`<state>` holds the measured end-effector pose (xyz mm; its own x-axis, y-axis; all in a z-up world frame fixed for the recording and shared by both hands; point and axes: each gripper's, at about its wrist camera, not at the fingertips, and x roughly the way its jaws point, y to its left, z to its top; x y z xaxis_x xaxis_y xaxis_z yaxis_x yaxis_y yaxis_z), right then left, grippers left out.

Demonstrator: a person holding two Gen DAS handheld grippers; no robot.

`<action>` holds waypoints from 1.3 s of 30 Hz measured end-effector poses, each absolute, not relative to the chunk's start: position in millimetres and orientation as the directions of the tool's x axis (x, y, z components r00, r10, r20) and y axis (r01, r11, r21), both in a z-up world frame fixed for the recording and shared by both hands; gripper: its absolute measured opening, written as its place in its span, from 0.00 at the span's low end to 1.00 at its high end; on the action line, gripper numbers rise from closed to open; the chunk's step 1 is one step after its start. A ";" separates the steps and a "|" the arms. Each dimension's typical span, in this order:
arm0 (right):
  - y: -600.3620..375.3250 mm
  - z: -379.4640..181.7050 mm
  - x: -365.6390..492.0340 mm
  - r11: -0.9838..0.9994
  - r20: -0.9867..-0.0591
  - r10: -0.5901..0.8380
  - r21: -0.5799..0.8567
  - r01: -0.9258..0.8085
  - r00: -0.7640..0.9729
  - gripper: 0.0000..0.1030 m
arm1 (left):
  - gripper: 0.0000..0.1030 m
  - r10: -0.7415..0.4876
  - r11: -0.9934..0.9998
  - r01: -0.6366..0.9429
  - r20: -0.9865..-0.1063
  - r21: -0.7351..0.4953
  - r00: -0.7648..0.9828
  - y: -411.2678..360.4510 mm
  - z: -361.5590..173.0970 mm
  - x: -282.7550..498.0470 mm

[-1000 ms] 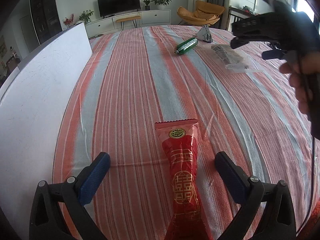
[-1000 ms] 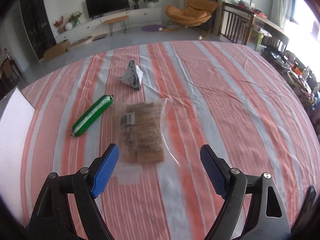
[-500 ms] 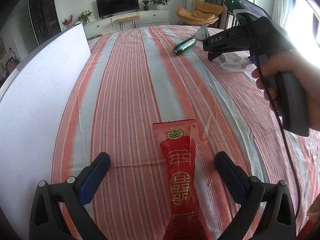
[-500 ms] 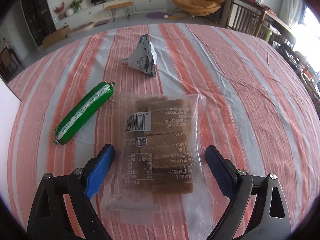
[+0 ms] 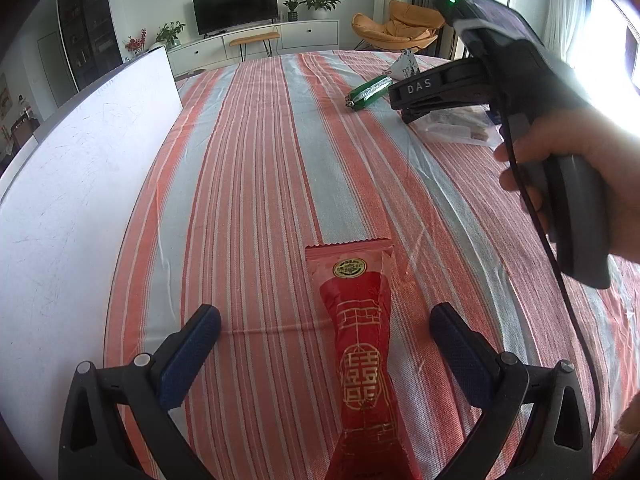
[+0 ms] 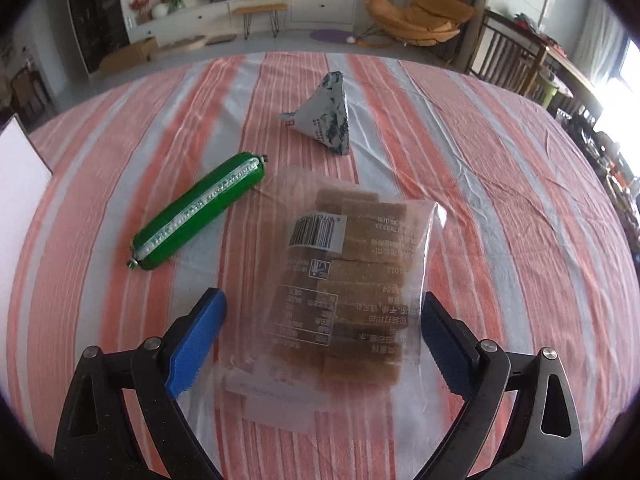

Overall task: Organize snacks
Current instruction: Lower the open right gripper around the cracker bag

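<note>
**Between both sets of tongs, two snack packs lie on the striped cloth**

Nearest the left camera, the left tongs [image 5: 325,330] stand wide apart, their blue pads clear of the red snack packet [image 5: 362,344] that lies lengthwise between them on the counter [image 5: 256,184]. That packet is sealed, printed with gold characters, with its crimped end pointing away from the camera. What it holds cannot be seen through the wrapper.

Under the right camera, the right tongs [image 6: 322,332] are spread to their widest, having just been opening, and they straddle the clear bag of brown bars [image 6: 350,276] without pressing on it. This bag is see-through: stacked brown slabs fill it, under a barcode label and printed text. The right pad sits just beside the bag's edge; the left pad stands a little apart from it.

Farther out, just left of the bag, a green sausage stick [image 6: 200,210] lies diagonally. Beyond both sits a white pyramid-shaped pack [image 6: 326,118], upright on the cloth.

Along the left edge of the counter stands a white board [image 5: 80,152]. A person's hand [image 5: 576,168] grips the handle of the right tongs.
</note>
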<state>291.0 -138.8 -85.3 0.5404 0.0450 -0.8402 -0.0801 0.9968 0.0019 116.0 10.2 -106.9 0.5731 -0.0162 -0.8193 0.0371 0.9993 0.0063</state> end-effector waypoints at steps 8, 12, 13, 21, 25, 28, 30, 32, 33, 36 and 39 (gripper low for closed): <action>-165.4 -75.7 245.5 0.991 -0.845 0.117 0.061 -0.123 0.523 0.56 | 1.00 -0.016 0.999 0.037 -0.819 0.006 0.574 9.0 -107.8 116.3; -184.8 -72.2 183.9 0.984 -0.842 0.177 0.150 -0.094 0.510 0.55 | 1.00 -0.017 0.999 0.037 -0.819 0.005 0.574 9.6 -107.8 116.8; -188.0 -73.2 164.1 0.985 -0.836 0.175 0.153 -0.086 0.520 0.55 | 1.00 -0.017 0.999 0.037 -0.819 0.005 0.574 9.6 -107.7 116.6; -169.7 -84.0 110.4 0.999 -0.785 0.009 -0.022 -0.042 0.619 0.78 | 1.00 -0.016 0.999 0.037 -0.818 0.006 0.574 9.5 -108.0 116.8; -174.8 -84.1 111.9 0.999 -0.789 0.022 0.001 -0.036 0.613 0.85 | 1.00 -0.017 0.999 0.036 -0.818 0.005 0.575 9.5 -107.7 116.8; -174.6 -83.3 111.6 0.999 -0.790 0.012 -0.013 -0.037 0.613 0.85 | 1.00 -0.016 0.999 0.036 -0.818 0.006 0.575 9.5 -107.7 116.9; -175.5 -83.2 113.1 0.999 -0.790 0.015 -0.010 -0.037 0.613 0.85 | 1.00 -0.016 0.999 0.037 -0.818 0.006 0.575 9.5 -107.8 116.9; -174.9 -83.2 112.8 0.999 -0.790 0.014 -0.011 -0.037 0.613 0.85 | 1.00 -0.016 0.999 0.037 -0.818 0.006 0.575 9.5 -107.8 117.0; -175.0 -83.2 112.8 0.999 -0.790 0.014 -0.010 -0.037 0.613 0.85 | 1.00 -0.016 0.999 0.037 -0.818 0.006 0.575 9.4 -107.9 116.9; -174.9 -83.2 112.8 0.999 -0.790 0.015 -0.010 -0.037 0.613 0.85 | 1.00 -0.016 0.999 0.037 -0.818 0.006 0.575 9.3 -107.8 117.2; -174.9 -83.1 112.8 0.999 -0.790 0.015 -0.010 -0.037 0.613 0.85 | 1.00 -0.016 0.999 0.037 -0.818 0.006 0.575 9.3 -107.9 117.1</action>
<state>112.8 -174.9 -83.1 0.6128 0.0148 -0.7901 -0.0370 0.9993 -0.0099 117.1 9.3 -107.9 0.5748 -0.0164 -0.8182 0.0366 0.9993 0.0057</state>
